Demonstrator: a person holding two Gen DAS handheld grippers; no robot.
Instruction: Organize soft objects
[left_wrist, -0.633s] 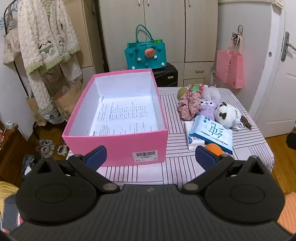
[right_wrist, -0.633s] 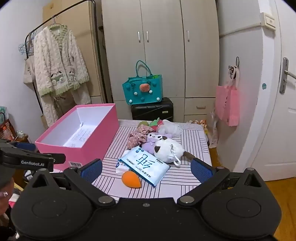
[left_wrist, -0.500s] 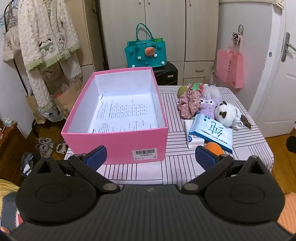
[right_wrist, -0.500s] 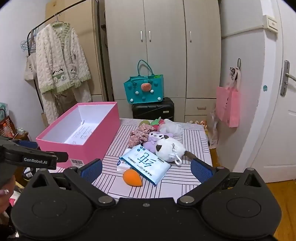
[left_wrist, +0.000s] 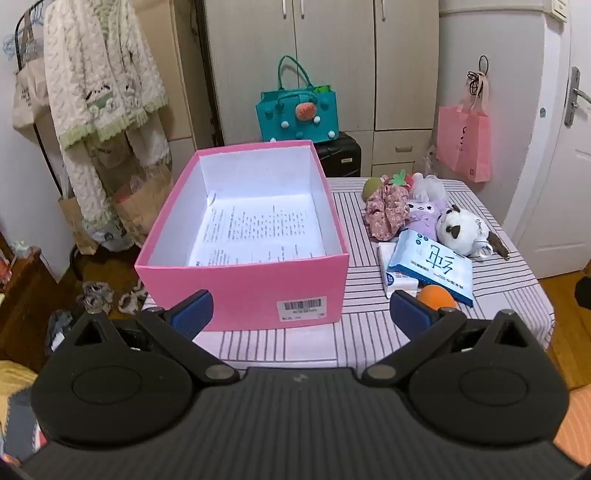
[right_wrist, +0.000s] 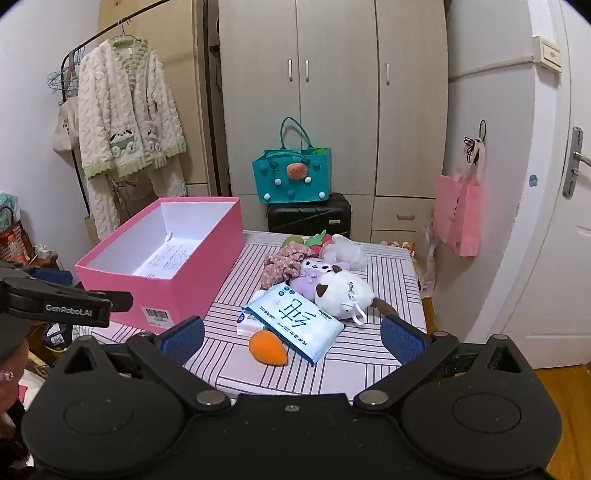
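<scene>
An open pink box (left_wrist: 242, 282) (right_wrist: 192, 275) with printed paper on its floor stands on the left of the striped table (left_wrist: 351, 332) (right_wrist: 388, 280). To its right lies a pile of soft things: a blue tissue pack (left_wrist: 432, 264) (right_wrist: 295, 321), an orange sponge (left_wrist: 436, 297) (right_wrist: 267, 348), a white panda plush (left_wrist: 460, 230) (right_wrist: 343, 293), a purple plush (left_wrist: 424, 216) (right_wrist: 314, 273) and a floral scrunchie (left_wrist: 386, 212) (right_wrist: 282, 264). My left gripper (left_wrist: 301, 312) is open before the box's near wall. My right gripper (right_wrist: 291, 338) is open, held short of the sponge, with nothing between its fingers.
A teal bag (right_wrist: 293, 173) sits on a black suitcase (right_wrist: 308, 218) behind the table. A pink bag (right_wrist: 460, 214) hangs by the door at the right. A white robe (right_wrist: 129, 122) hangs on a rack at the left. The left gripper's body (right_wrist: 55, 304) shows at the right view's left edge.
Both grippers have risen a little and tilted, so the box and the pile sit slightly lower in view. Both stay open. Nothing on the table has moved.
</scene>
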